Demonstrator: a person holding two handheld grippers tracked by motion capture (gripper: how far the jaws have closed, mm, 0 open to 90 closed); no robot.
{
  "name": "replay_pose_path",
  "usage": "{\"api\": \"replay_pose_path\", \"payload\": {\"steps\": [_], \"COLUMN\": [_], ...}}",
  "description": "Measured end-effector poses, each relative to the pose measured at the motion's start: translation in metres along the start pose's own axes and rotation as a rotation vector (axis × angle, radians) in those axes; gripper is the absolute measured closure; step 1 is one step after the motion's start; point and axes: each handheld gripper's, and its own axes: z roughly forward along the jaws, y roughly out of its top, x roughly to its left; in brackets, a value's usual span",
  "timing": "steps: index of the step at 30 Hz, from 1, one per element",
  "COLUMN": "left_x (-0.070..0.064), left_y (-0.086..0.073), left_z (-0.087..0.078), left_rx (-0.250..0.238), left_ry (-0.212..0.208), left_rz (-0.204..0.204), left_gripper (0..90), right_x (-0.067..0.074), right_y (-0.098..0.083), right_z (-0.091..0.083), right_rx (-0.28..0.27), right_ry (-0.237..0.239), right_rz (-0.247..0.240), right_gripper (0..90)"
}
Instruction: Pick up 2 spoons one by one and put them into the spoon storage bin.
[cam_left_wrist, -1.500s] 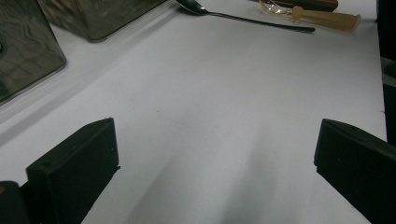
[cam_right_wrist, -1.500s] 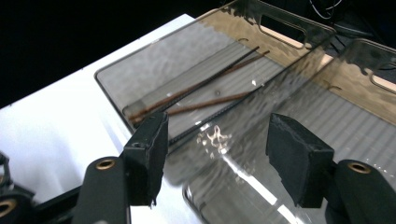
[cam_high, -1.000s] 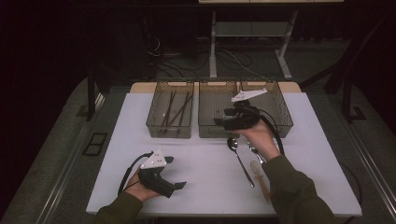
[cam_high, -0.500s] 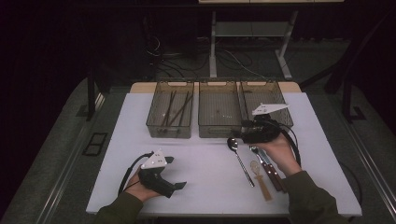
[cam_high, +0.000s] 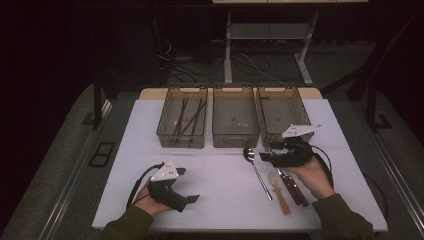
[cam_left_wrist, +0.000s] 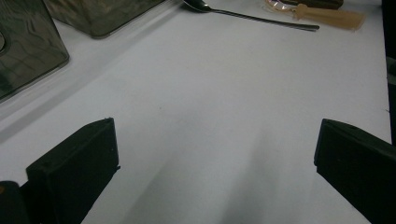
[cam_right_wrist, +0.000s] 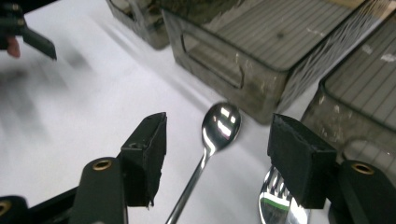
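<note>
The right gripper (cam_high: 266, 154) hovers low over the white table (cam_high: 220, 175), its black jaws parted about halfway and holding nothing — in the right gripper view the bowl of the shiny steel spoon (cam_right_wrist: 219, 123) lies on the table between them, untouched. The spoon (cam_high: 257, 170) rests just in front of the middle smoked-plastic bin (cam_high: 235, 137), beside a steel fork (cam_right_wrist: 280, 205). The left gripper (cam_high: 187, 196) sits near the table's front edge, jaws wide apart — empty.
</note>
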Motion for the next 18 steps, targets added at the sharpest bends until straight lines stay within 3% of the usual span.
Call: {"api": "replay_pose_path", "payload": {"steps": [18], "left_x": [-0.001], "left_y": [0.000], "left_z": [0.000], "left_rx": [0.004], "left_ry": [0.002], "left_rz": [0.008], "left_gripper": [0.0], "right_x": [0.012], "right_y": [-0.047], "right_z": [-0.014], "right_rx": [0.096], "right_ry": [0.014], "right_rz": [-0.006], "right_gripper": [45.4]}}
